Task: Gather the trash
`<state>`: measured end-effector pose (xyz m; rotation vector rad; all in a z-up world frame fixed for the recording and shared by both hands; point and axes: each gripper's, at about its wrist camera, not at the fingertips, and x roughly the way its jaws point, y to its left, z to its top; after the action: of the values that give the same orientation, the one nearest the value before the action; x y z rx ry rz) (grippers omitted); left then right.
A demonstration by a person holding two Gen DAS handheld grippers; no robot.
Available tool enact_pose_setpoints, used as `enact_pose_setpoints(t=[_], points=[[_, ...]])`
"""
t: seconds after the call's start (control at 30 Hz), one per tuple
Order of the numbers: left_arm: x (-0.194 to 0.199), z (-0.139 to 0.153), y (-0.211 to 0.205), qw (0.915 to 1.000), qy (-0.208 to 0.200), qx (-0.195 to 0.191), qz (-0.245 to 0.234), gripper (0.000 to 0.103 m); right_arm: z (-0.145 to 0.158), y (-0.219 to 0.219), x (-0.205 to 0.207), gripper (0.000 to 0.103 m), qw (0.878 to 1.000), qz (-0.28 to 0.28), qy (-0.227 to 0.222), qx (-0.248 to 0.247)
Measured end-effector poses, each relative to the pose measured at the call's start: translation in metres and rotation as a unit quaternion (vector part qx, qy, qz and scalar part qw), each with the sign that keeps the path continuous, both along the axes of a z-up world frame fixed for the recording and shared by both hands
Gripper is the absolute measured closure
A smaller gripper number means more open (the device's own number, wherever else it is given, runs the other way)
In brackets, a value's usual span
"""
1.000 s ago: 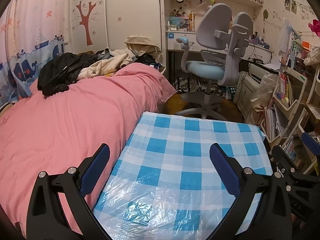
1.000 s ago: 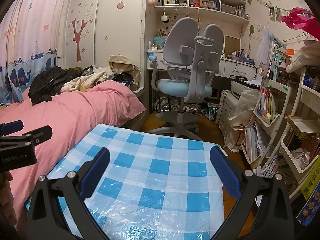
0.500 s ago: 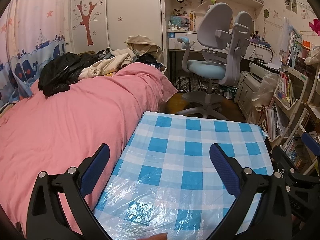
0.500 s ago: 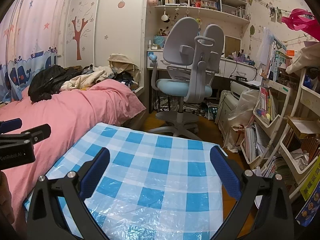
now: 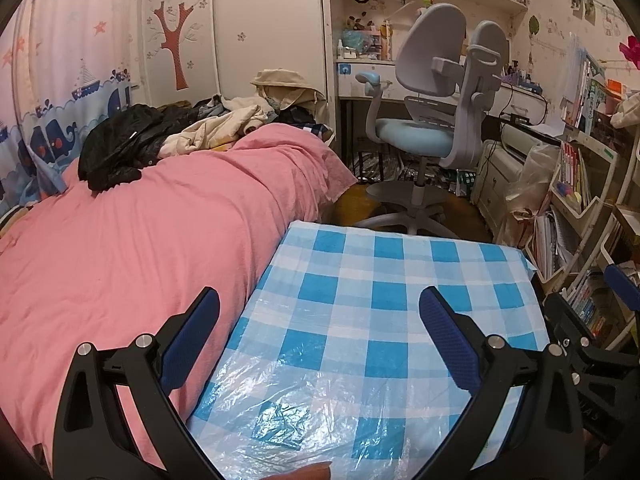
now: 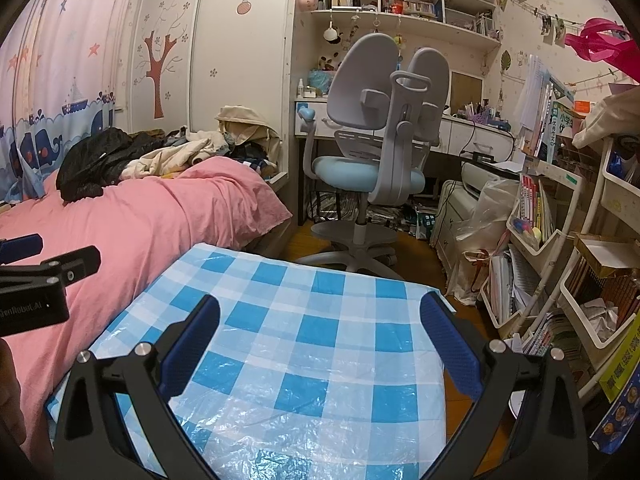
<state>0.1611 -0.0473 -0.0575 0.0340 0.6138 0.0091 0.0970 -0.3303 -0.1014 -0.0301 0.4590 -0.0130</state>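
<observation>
Both the left gripper (image 5: 319,320) and the right gripper (image 6: 320,328) are held spread and empty above the checked tablecloth (image 5: 384,280). No trash is seen there. A searching step is judged; locating an item is required next.

Both the left gripper (image 5: 319,330) and the right gripper (image 6: 319,332) have matte black plastic frames, silver screw heads, and textured blue pads (image 5: 191,334) lining each finger.
</observation>
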Motion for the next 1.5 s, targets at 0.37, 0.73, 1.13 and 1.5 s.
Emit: enact_pose_setpoints(t=[0.37,0.73,1.13,1.5], points=[[-0.0004,-0.0014,0.0019,1.0000,0.000,0.001,0.002,0.006,-0.0019,-0.0007,0.0000,0.007,1.000,0.002,0.002,-0.001],[0.0002,-0.0009,0.0016,1.0000,0.000,0.003,0.003,0.006,-0.0041,-0.0012,-0.0007,0.007,1.000,0.006,0.004,-0.005],[0.0003,-0.0007,0.0010,1.0000,0.000,0.003,0.003,0.006,-0.0039,-0.0010,0.0002,0.007,1.000,0.006,0.006,-0.005],[0.0006,-0.0013,0.0017,1.0000,-0.001,0.006,0.003,0.006,-0.0055,-0.0015,0.0013,0.007,1.000,0.008,0.008,-0.006]])
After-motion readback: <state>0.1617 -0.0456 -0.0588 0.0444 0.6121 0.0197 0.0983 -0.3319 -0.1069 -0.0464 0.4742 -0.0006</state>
